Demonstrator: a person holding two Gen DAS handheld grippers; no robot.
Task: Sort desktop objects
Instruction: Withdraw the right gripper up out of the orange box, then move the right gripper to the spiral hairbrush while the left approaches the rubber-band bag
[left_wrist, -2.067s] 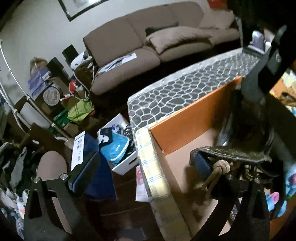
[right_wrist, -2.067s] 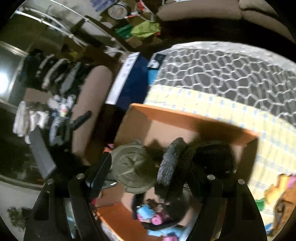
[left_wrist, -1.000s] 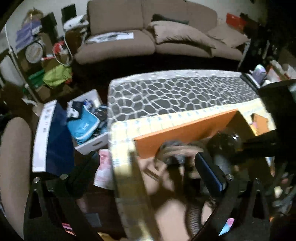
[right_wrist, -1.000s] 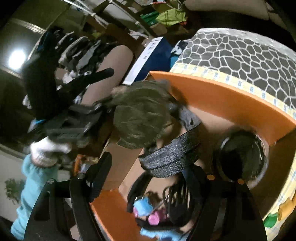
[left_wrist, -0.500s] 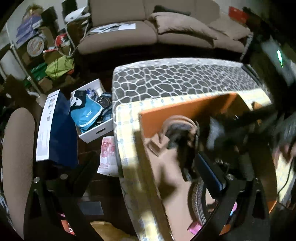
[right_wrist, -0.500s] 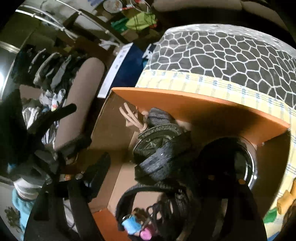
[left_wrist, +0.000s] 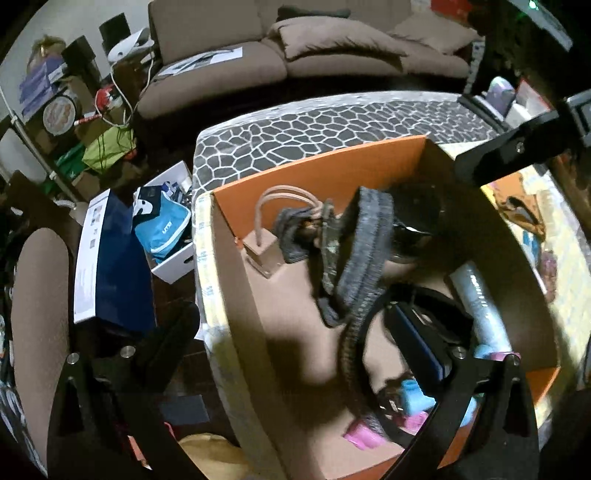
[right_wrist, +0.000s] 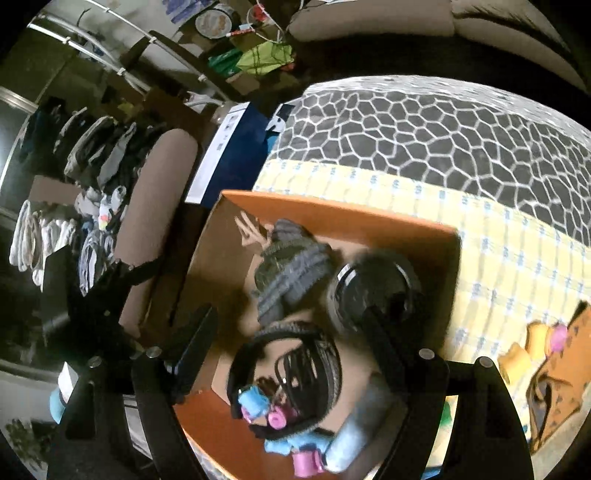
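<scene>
An orange box (left_wrist: 332, 173) with a cardboard floor stands on the yellow checked cloth (right_wrist: 498, 258). Inside lie a grey knit band (left_wrist: 365, 251) draped over an olive cap (left_wrist: 328, 236), a small brown box with cord handles (left_wrist: 264, 253), a black round object (right_wrist: 373, 288), a coil of black cable (right_wrist: 306, 369), a pale blue tube (left_wrist: 480, 302) and blue and pink toys (right_wrist: 258, 402). My left gripper (left_wrist: 291, 325) hangs open over the box's left wall, empty. My right gripper (right_wrist: 288, 321) is above the box, its jaws opening, nothing between them.
A grey honeycomb-patterned cover (right_wrist: 443, 129) lies beyond the cloth. Yellow and orange toys (right_wrist: 535, 343) sit on the cloth to the right. On the floor to the left are a blue box (left_wrist: 110, 266) and a white bin (left_wrist: 173, 258). A sofa (left_wrist: 295, 48) stands behind.
The olive cap has come down from mid-air into the box, with the grey band settled over it. Both grippers have drawn back and the box shows more fully.
</scene>
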